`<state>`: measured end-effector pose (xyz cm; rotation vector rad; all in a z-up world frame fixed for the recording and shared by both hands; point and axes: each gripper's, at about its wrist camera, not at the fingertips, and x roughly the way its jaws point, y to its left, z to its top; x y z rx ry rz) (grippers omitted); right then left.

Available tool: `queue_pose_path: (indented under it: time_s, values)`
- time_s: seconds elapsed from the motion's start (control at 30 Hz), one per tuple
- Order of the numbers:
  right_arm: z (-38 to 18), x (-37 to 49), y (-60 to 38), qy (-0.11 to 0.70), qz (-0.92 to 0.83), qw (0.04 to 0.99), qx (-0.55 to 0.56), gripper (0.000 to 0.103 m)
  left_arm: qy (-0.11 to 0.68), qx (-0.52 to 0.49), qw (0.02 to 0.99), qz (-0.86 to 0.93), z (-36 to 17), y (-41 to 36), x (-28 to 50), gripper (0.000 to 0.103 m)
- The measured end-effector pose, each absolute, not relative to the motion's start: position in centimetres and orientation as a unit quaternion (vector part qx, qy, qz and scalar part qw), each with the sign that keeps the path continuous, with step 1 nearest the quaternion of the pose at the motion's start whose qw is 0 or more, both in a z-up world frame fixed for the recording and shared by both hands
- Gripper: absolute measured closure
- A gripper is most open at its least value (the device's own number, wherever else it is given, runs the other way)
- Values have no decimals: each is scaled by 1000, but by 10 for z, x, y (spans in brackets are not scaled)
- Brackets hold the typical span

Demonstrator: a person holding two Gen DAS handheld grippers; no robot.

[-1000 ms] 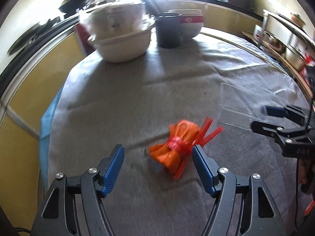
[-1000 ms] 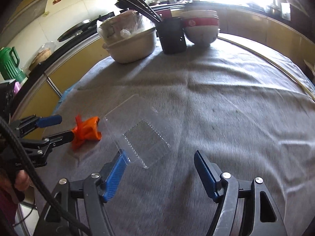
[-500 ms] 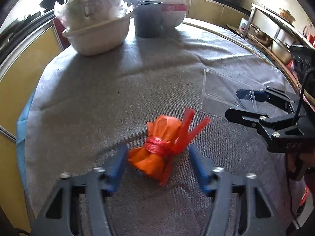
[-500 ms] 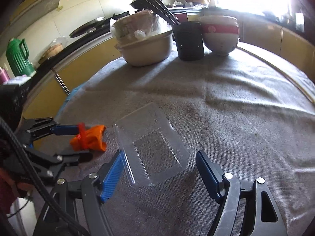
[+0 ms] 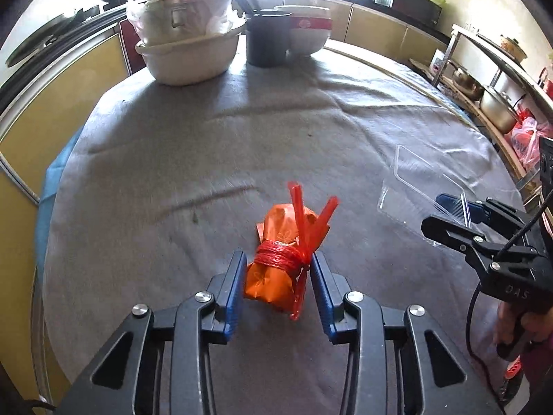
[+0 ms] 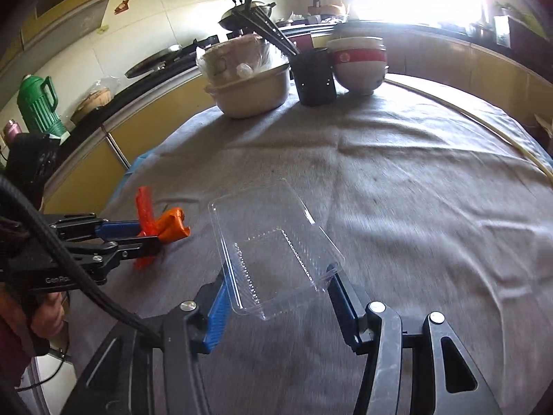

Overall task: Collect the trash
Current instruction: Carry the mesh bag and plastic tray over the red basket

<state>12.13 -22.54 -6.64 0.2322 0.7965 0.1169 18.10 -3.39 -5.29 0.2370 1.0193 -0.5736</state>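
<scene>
Fingers of the left gripper (image 5: 278, 278) stand on either side of the orange bundle (image 5: 276, 259), their blue pads level with its red string binding; the pads look to be touching or just short of its sides, and whether they already press on it cannot be told. The bundle lies on the grey cloth (image 5: 207, 145) near the near edge of the table, with its long axis running straight away from the gripper, near end between the fingers and far end pointing toward the bowls; two red straws (image 5: 311, 214) stick out of the binding toward the far right. So the grip crosses the short width of the bundle at the string, which looks like the right line for a firm hold. Well to the right, the right gripper (image 6: 280, 290) straddles the near end of the clear plastic tray (image 6: 273, 242); its fingers are apart, the left pad against the tray's left wall and the right pad at its near right corner, not visibly squeezing. The tray's long axis runs from near toward far left, slightly slanted across the fingers. Each hand is nearest its own piece, with bundle and tray near each other but apart.
</scene>
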Motion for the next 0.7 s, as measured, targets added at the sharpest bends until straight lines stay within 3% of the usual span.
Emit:
queue_pose_path:
  time_s: [0.7]
  values:
    - [-33, -9, -226, 342, 32, 931, 120, 47, 407, 166, 854, -278, -2, -59, 59, 64]
